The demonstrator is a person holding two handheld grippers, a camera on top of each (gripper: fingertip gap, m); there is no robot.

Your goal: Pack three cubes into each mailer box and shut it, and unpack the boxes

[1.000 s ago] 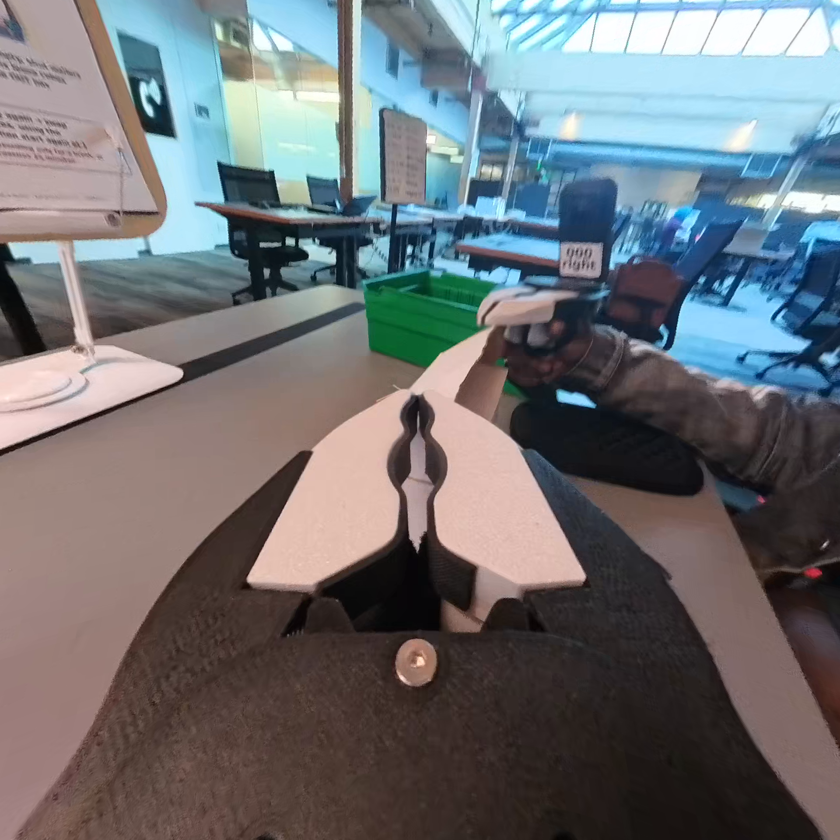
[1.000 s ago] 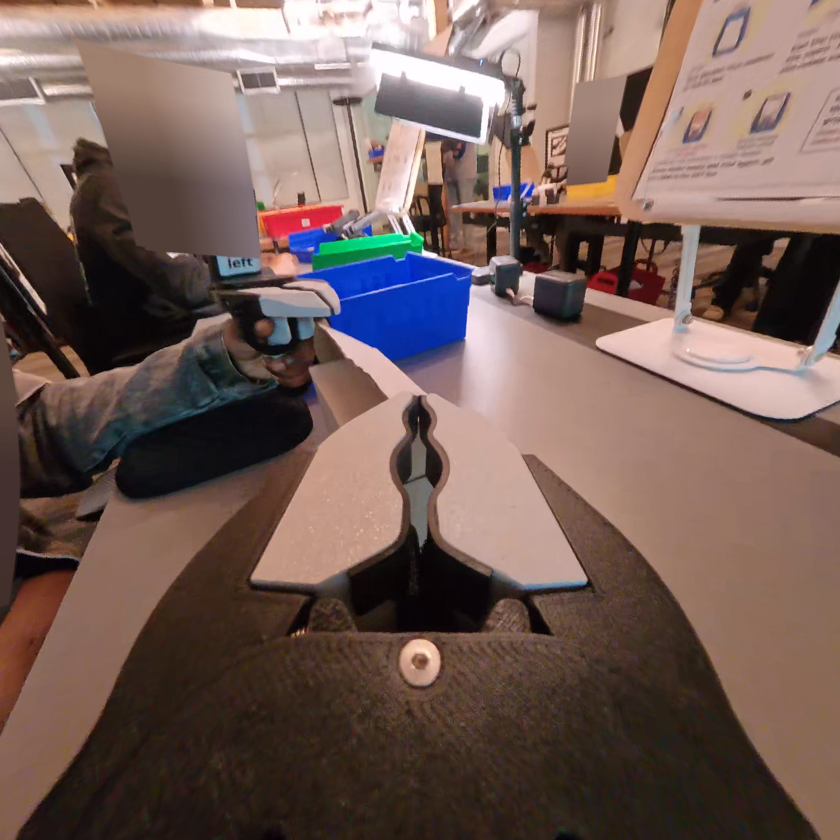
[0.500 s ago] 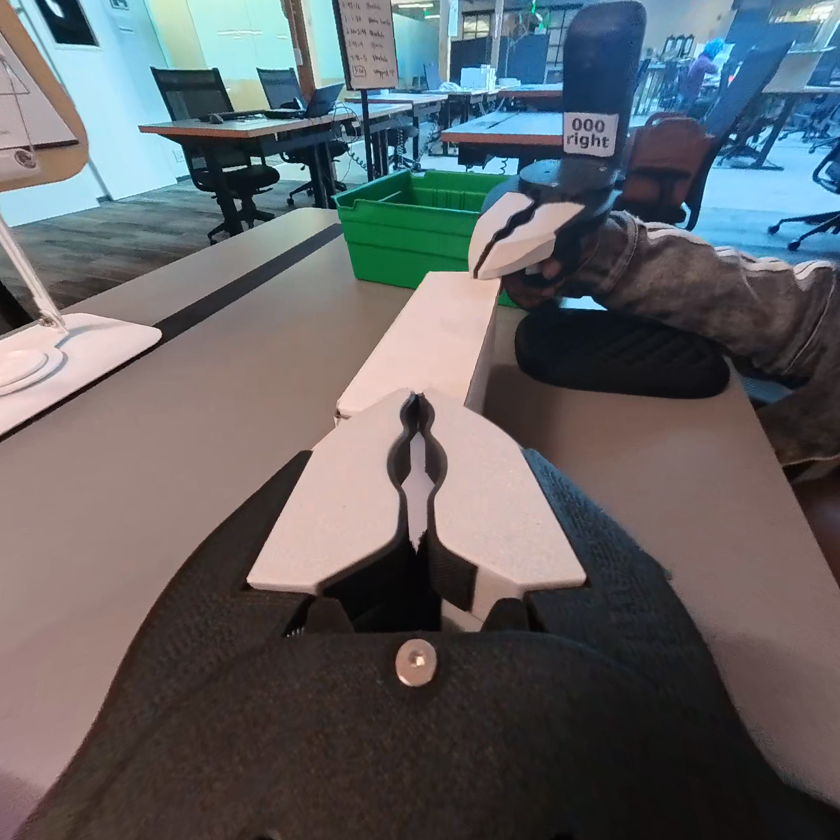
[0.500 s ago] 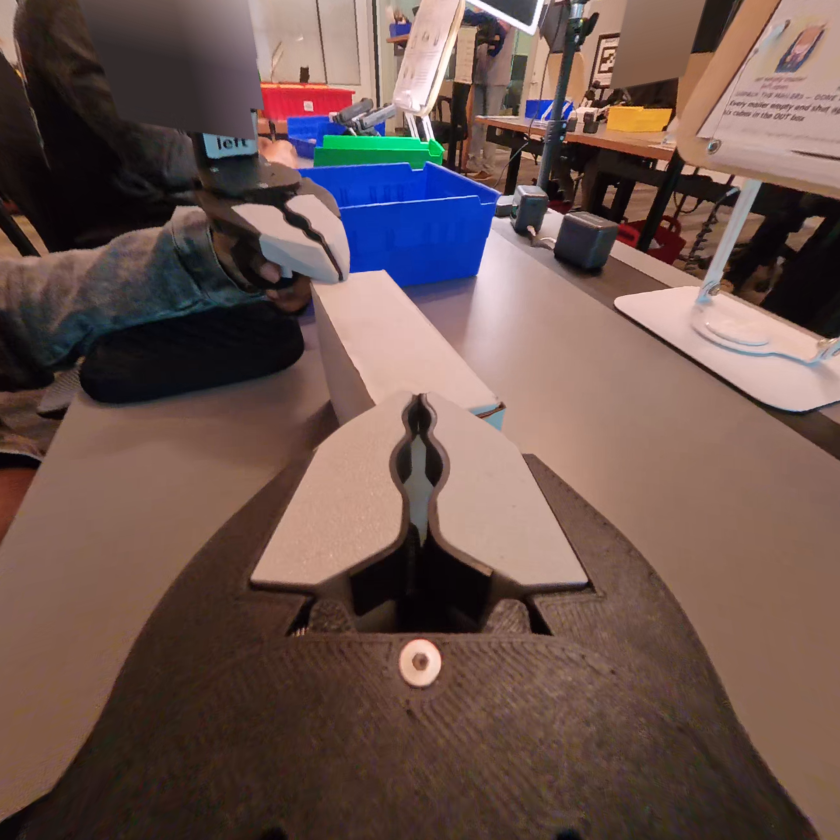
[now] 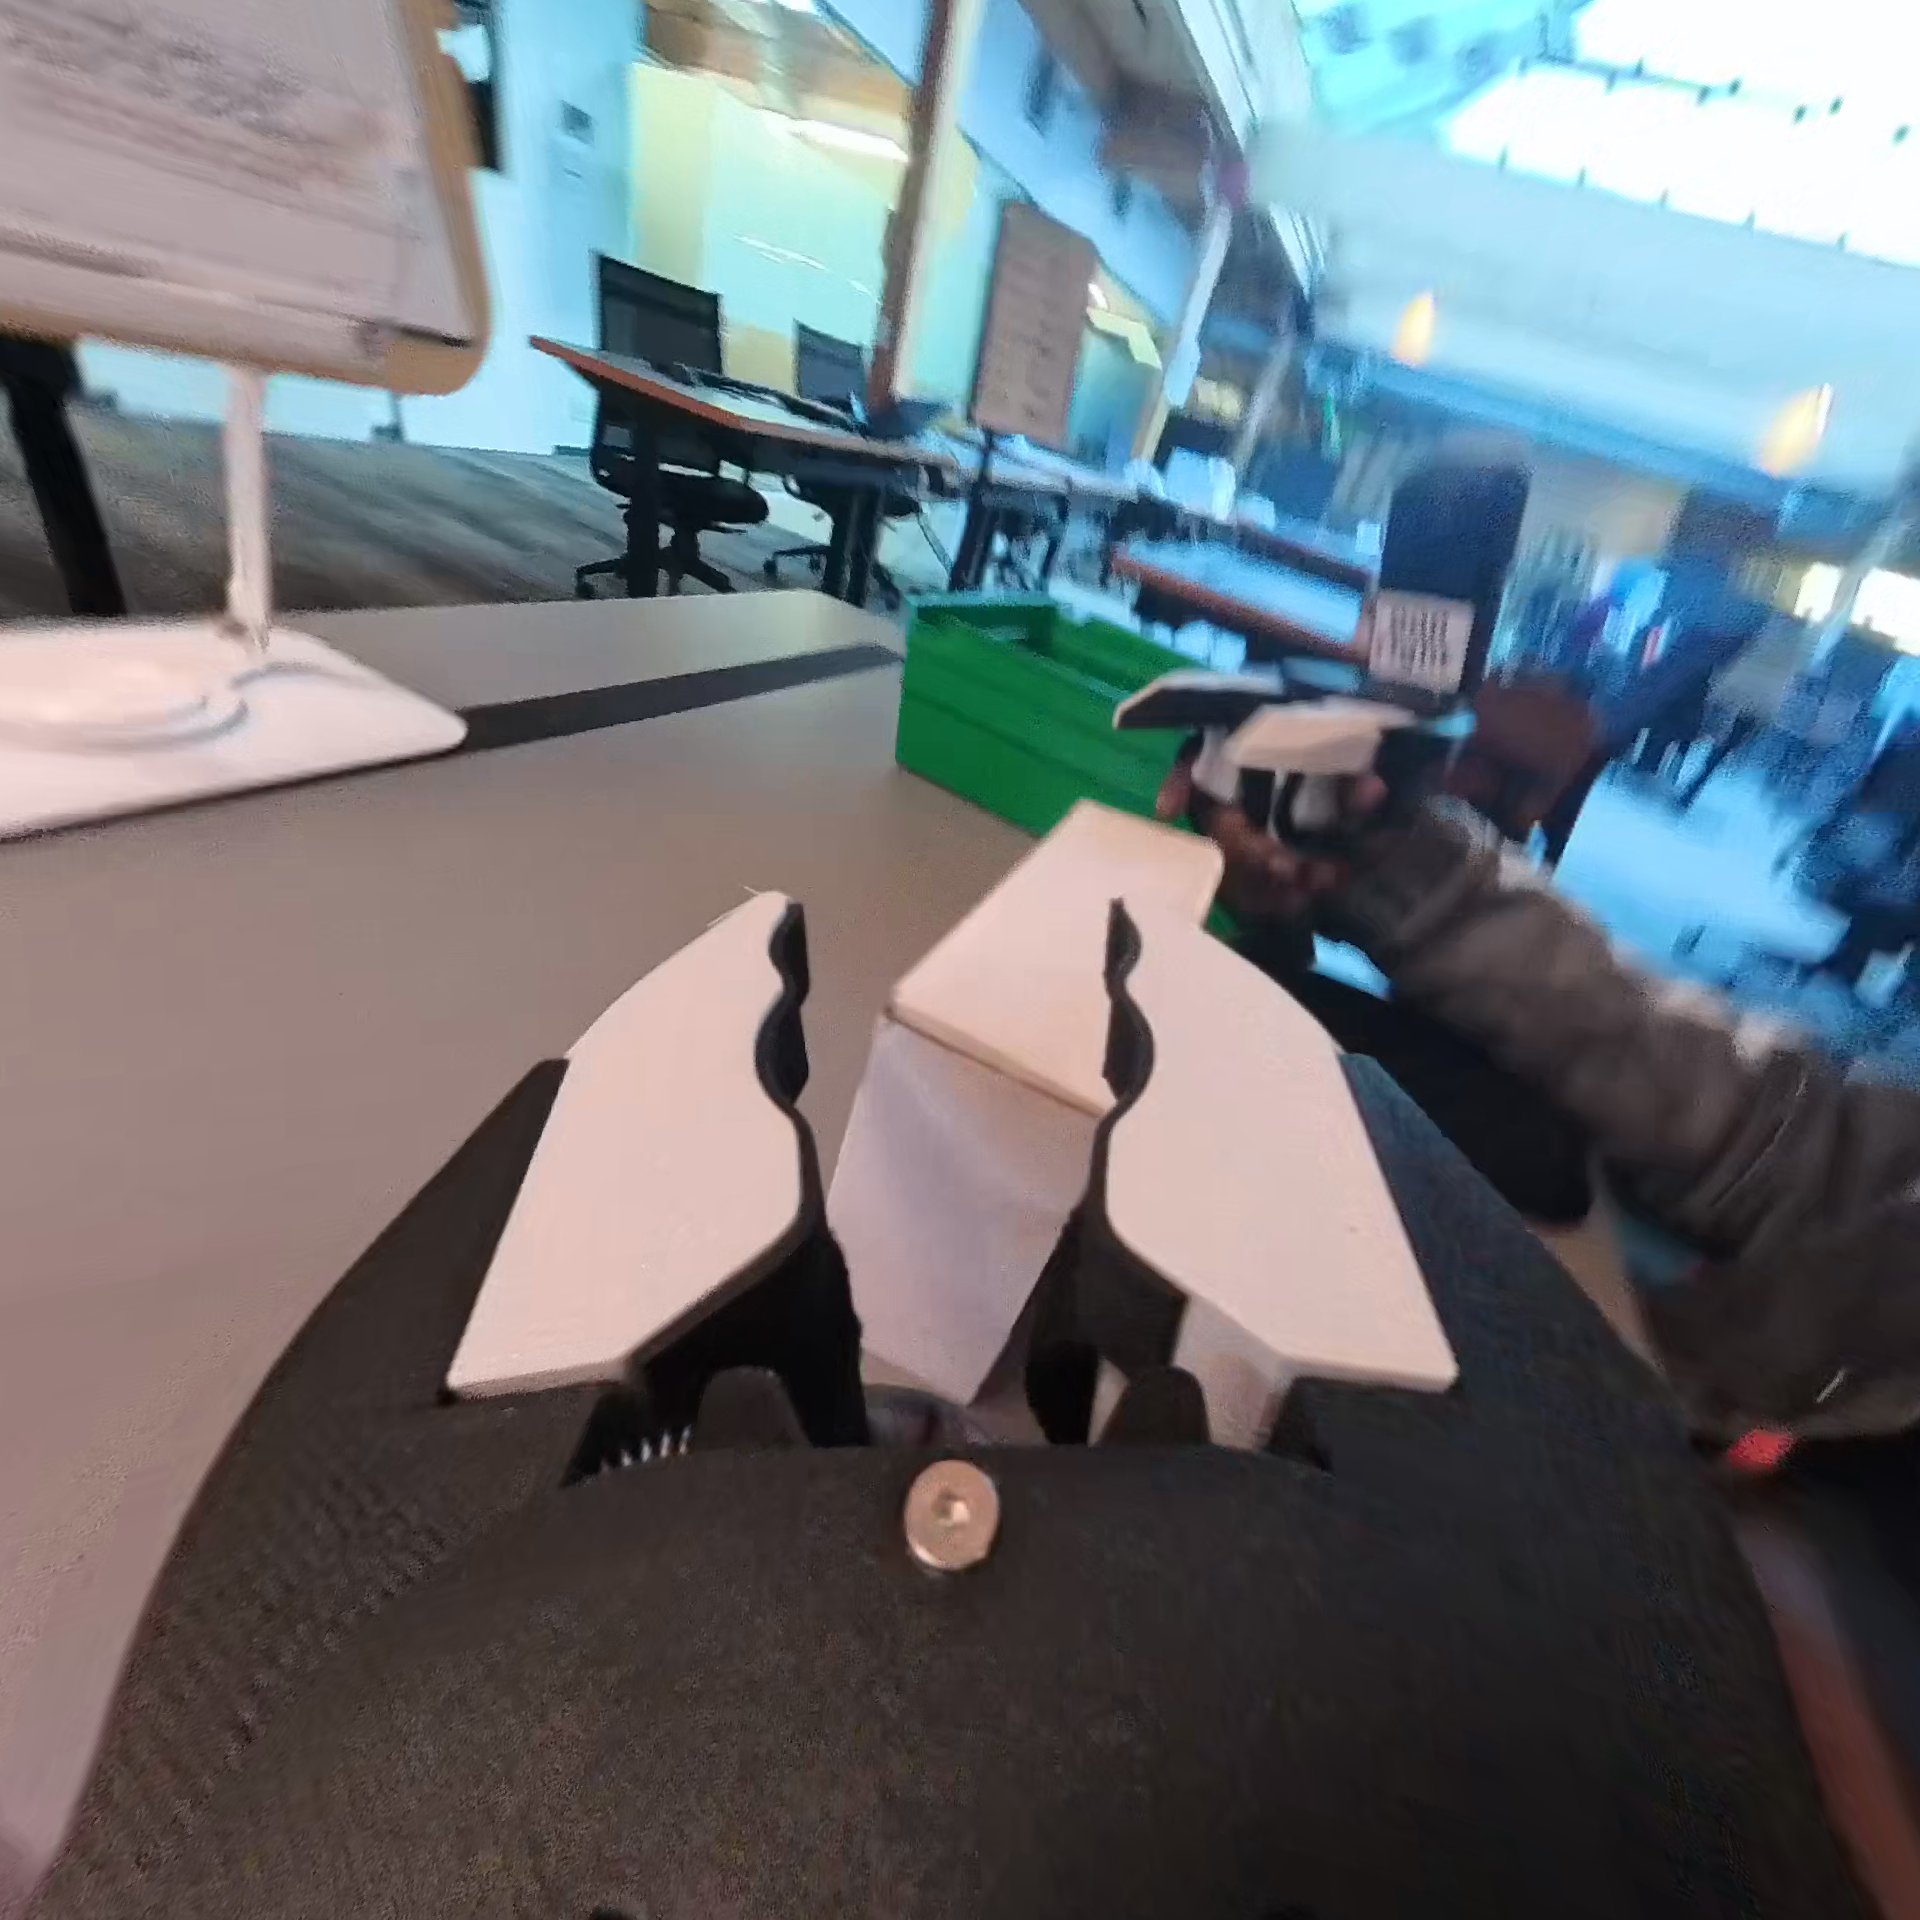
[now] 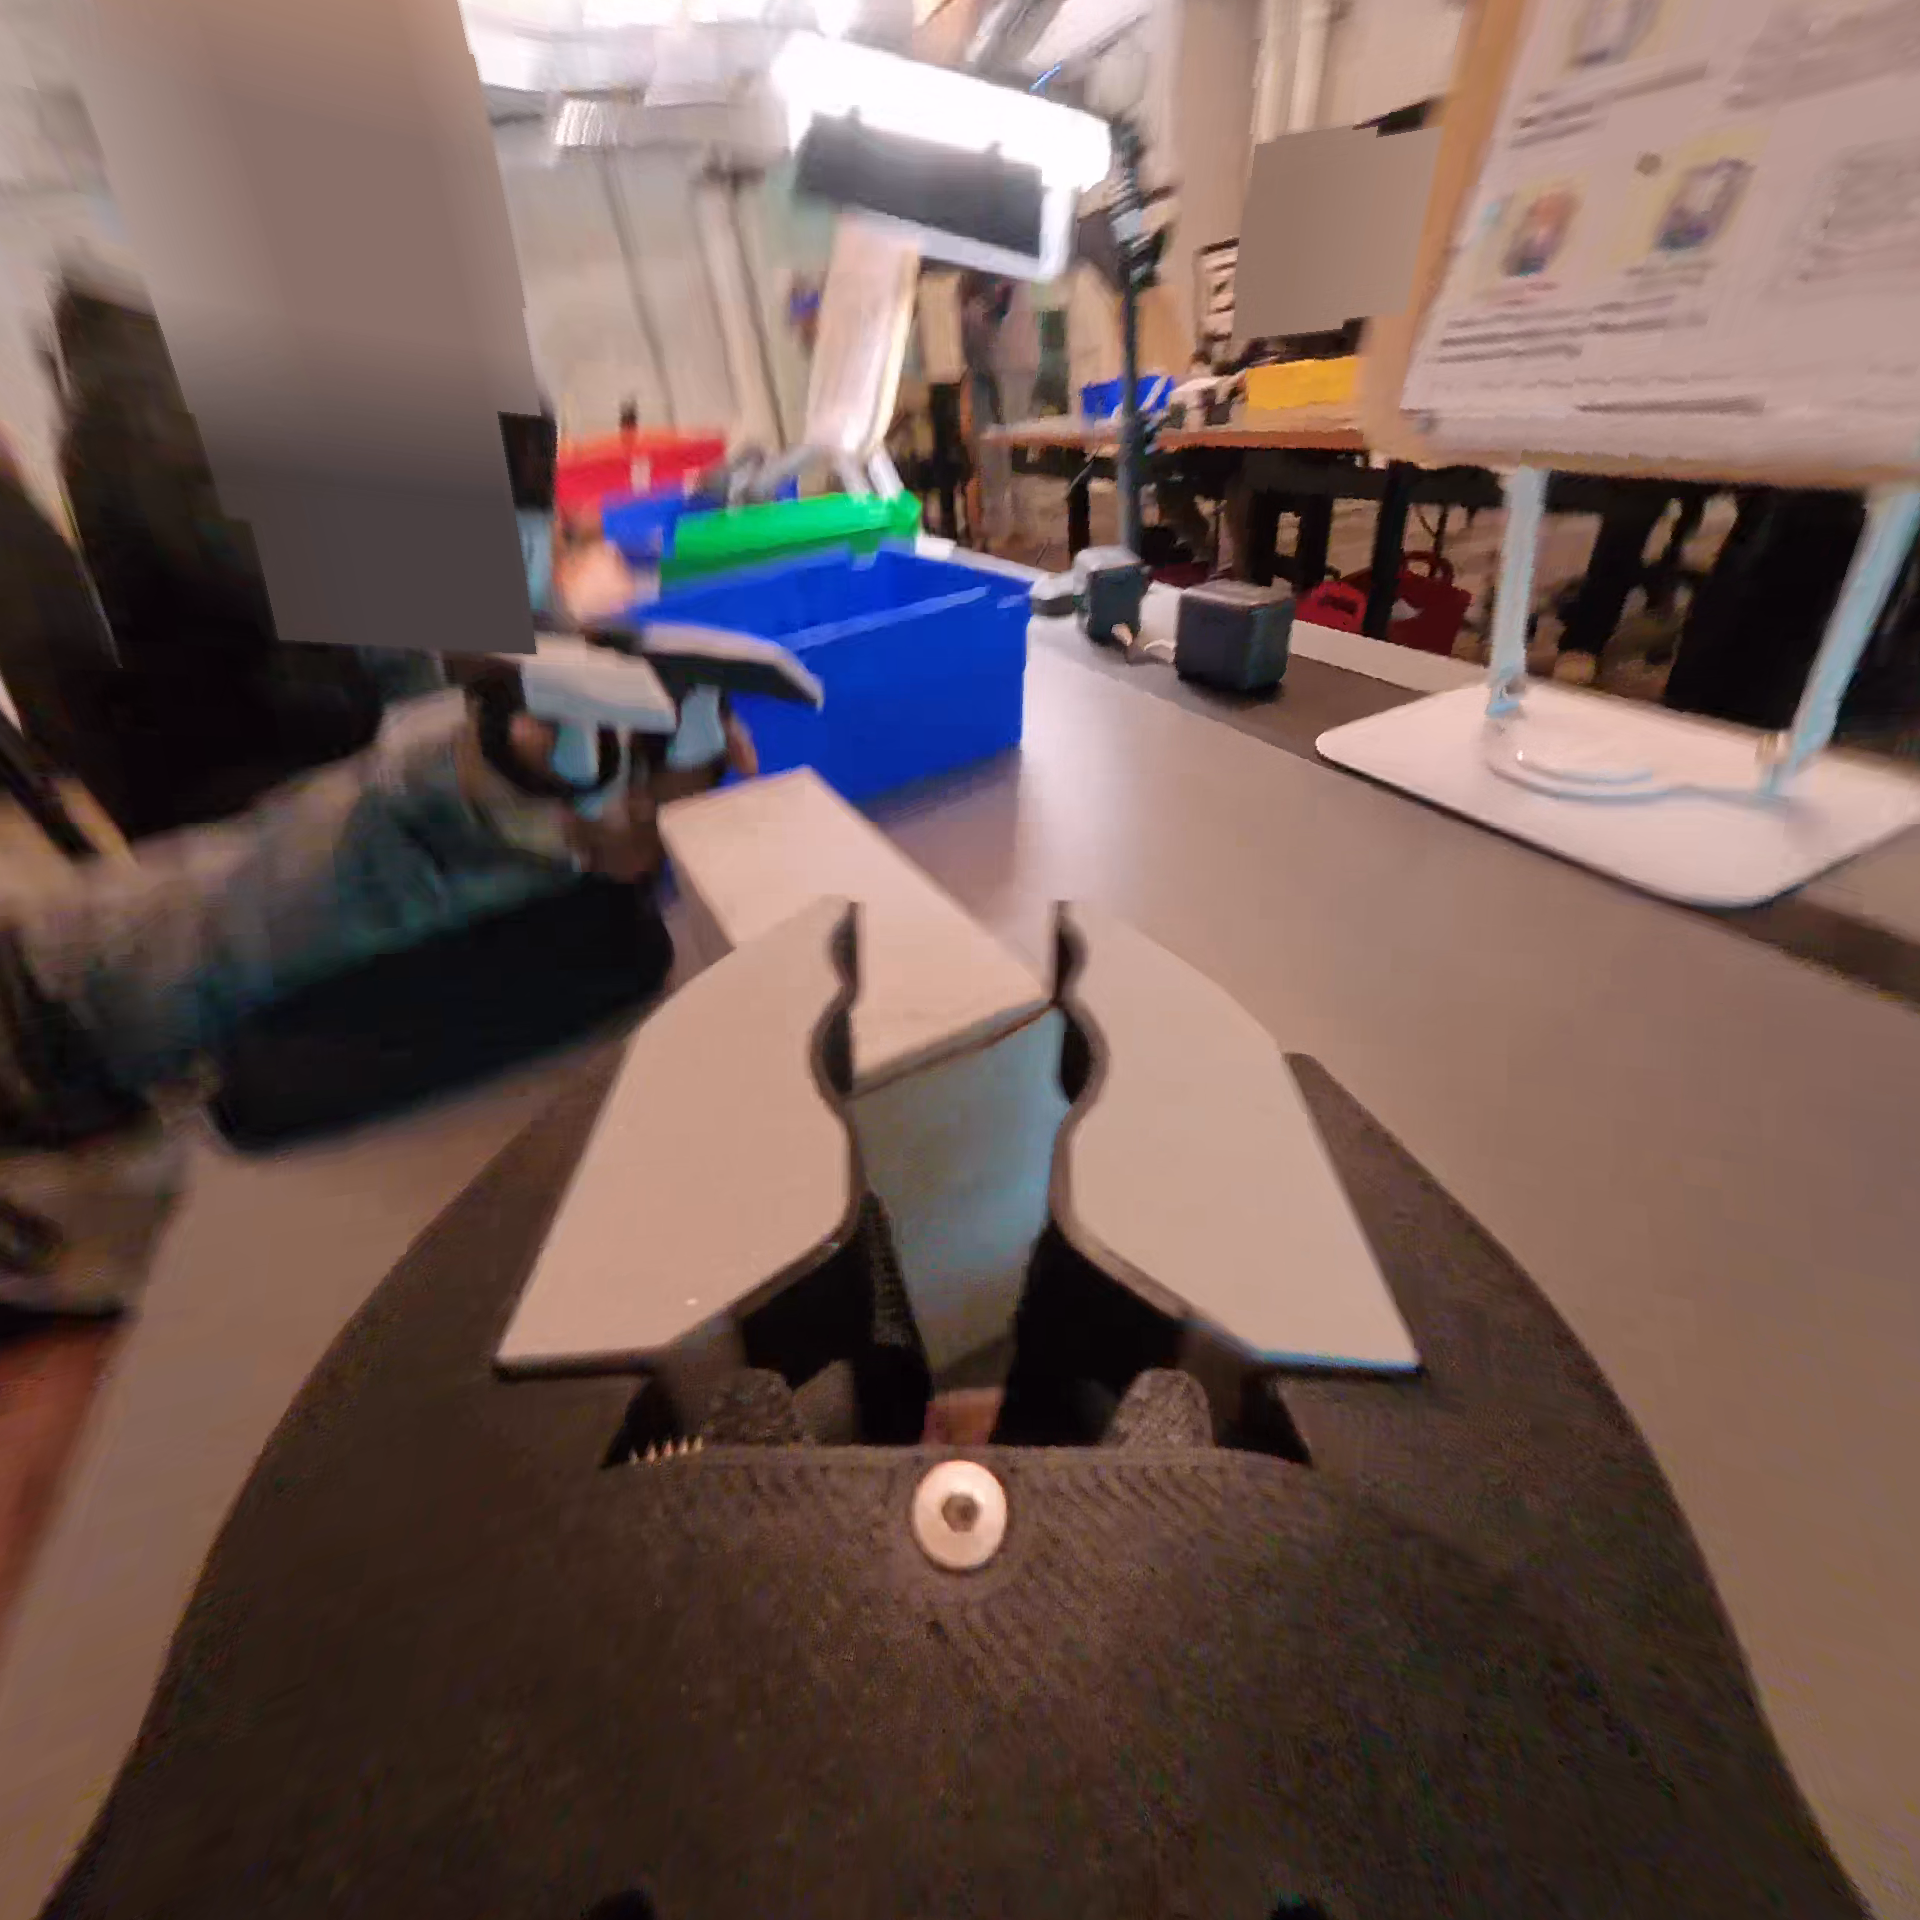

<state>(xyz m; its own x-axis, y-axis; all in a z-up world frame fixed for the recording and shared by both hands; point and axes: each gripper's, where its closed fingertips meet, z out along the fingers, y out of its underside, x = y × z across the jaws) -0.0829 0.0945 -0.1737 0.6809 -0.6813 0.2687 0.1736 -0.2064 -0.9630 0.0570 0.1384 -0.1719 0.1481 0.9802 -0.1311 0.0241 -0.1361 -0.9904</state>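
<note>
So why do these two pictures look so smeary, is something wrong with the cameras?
Likely motion, not a fault: in the left wrist view the far hall and the right gripper smear, while its own fingers stay fairly crisp. The right wrist view blurs likewise, and the lamp glares white. Wide-angle lenses bend both.

Your left gripper (image 5: pixel 951 925) stands parted, fingers aimed toward 12 o'clock; your right gripper (image 6: pixel 956 925) likewise parted, facing it.
</note>
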